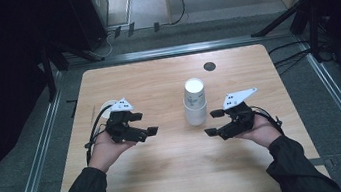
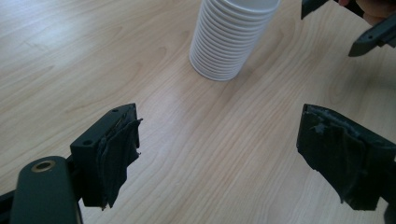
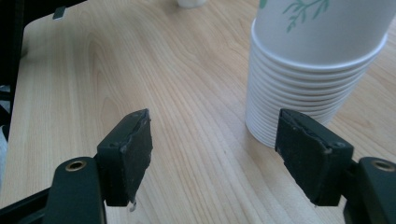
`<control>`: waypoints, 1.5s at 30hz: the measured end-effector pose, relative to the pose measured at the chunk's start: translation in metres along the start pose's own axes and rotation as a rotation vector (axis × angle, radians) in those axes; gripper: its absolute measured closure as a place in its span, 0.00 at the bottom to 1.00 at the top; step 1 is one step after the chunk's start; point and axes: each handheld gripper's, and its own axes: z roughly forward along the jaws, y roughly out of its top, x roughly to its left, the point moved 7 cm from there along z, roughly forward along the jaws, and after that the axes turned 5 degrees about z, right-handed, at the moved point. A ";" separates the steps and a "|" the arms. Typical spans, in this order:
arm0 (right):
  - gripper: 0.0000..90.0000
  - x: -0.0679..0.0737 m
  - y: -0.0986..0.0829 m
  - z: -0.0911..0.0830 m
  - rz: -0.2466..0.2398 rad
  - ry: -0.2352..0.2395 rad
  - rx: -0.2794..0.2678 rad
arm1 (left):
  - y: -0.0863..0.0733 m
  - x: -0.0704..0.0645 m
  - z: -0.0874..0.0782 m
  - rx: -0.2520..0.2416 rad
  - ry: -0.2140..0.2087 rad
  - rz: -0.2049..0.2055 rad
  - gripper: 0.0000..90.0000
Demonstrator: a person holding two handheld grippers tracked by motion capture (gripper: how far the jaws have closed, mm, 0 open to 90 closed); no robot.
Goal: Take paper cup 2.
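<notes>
1. The wooden table [image 1: 169,172] carries one thing that matters: a stack of paper cups [image 1: 195,101], nested upside down, standing upright a little right of centre and toward the far half. Its long axis is vertical.
2. A small dark round disc [image 1: 210,66] is set in the tabletop beyond the stack, well apart from it.
3. Your right gripper [image 1: 213,122] is the nearer of the two. It sits just beside the stack's base on its right, jaws spread wide with nothing between them. In the right gripper view the cups [image 3: 308,74] stand ahead and off toward the right-hand jaw, not centred in the gap.
4. Your left gripper [image 1: 144,123] hovers farther off on the stack's left, jaws also wide apart and holding nothing. In the left gripper view the stack [image 2: 231,37] stands ahead, roughly in line with the gap but well forward of it.
5. Judging from this, any grasp would likely fall to your right hand, closing sideways across the upright stack.
</notes>
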 end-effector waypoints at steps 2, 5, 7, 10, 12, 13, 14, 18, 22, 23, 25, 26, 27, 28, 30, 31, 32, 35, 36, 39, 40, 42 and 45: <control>0.31 -0.002 0.002 -0.002 0.003 -0.009 -0.009 | -0.001 -0.003 0.002 -0.001 -0.007 0.005 0.15; 0.31 -0.003 0.004 -0.004 0.006 -0.015 -0.019 | -0.003 -0.005 0.003 0.002 -0.011 0.013 0.15; 0.32 -0.005 0.004 -0.005 0.010 -0.028 -0.010 | -0.003 -0.007 0.005 -0.005 -0.038 0.000 0.15; 0.32 -0.005 0.007 -0.007 0.008 -0.034 -0.010 | -0.003 -0.010 0.006 -0.002 -0.029 0.023 0.15; 0.32 -0.006 0.009 -0.008 0.010 -0.043 -0.015 | -0.002 -0.012 0.006 -0.014 -0.043 0.017 0.15; 0.32 -0.007 0.010 -0.009 0.006 -0.046 -0.018 | -0.002 -0.012 0.006 -0.014 -0.043 0.017 0.15; 0.32 -0.007 0.011 -0.010 0.007 -0.049 -0.016 | -0.002 -0.013 0.006 -0.011 -0.044 0.019 0.15; 0.32 -0.012 0.015 -0.014 0.008 -0.061 -0.012 | -0.002 -0.017 0.008 -0.009 -0.056 0.026 0.15; 0.32 -0.017 0.020 -0.018 0.009 -0.072 -0.008 | -0.002 -0.019 0.009 -0.004 -0.061 0.038 0.15; 0.32 -0.021 0.023 -0.019 0.012 -0.077 -0.010 | -0.003 -0.020 0.010 -0.002 -0.069 0.038 0.15; 0.32 -0.022 0.025 -0.019 0.015 -0.078 -0.010 | -0.003 -0.021 0.010 -0.004 -0.073 0.040 0.15; 0.32 -0.023 0.026 -0.019 0.013 -0.082 -0.005 | -0.003 -0.022 0.010 0.000 -0.075 0.050 0.15; 0.32 -0.024 0.029 -0.019 0.009 -0.083 -0.001 | -0.003 -0.022 0.010 -0.001 -0.079 0.050 0.15; 0.32 -0.026 0.031 -0.019 0.000 -0.081 0.001 | -0.003 -0.022 0.010 -0.001 -0.082 0.050 0.15; 0.32 -0.028 0.038 -0.020 -0.020 -0.070 0.008 | -0.003 -0.022 0.010 -0.004 -0.082 0.052 0.15; 0.32 -0.028 0.038 -0.020 -0.020 -0.070 0.008 | -0.003 -0.022 0.010 -0.004 -0.083 0.052 0.15; 0.32 -0.030 0.042 -0.020 -0.029 -0.067 0.010 | -0.003 -0.022 0.010 -0.006 -0.083 0.051 0.15; 0.32 -0.032 0.052 -0.020 -0.050 -0.057 0.018 | -0.004 -0.022 0.010 -0.004 -0.084 0.052 0.15; 0.32 -0.033 0.058 -0.019 -0.064 -0.047 0.030 | -0.004 -0.022 0.010 -0.003 -0.085 0.055 0.15; 0.30 -0.037 0.068 -0.018 -0.080 -0.040 0.042 | -0.004 -0.023 0.010 0.001 -0.087 0.062 0.16; 0.30 -0.037 0.068 -0.018 -0.080 -0.040 0.042 | -0.004 -0.023 0.010 0.001 -0.087 0.062 0.16; 0.29 -0.039 0.077 -0.017 -0.079 -0.034 0.052 | -0.005 -0.024 0.010 0.003 -0.096 0.063 0.16; 0.28 -0.039 0.082 -0.016 -0.084 -0.030 0.061 | -0.004 -0.025 0.011 0.001 -0.100 0.062 0.16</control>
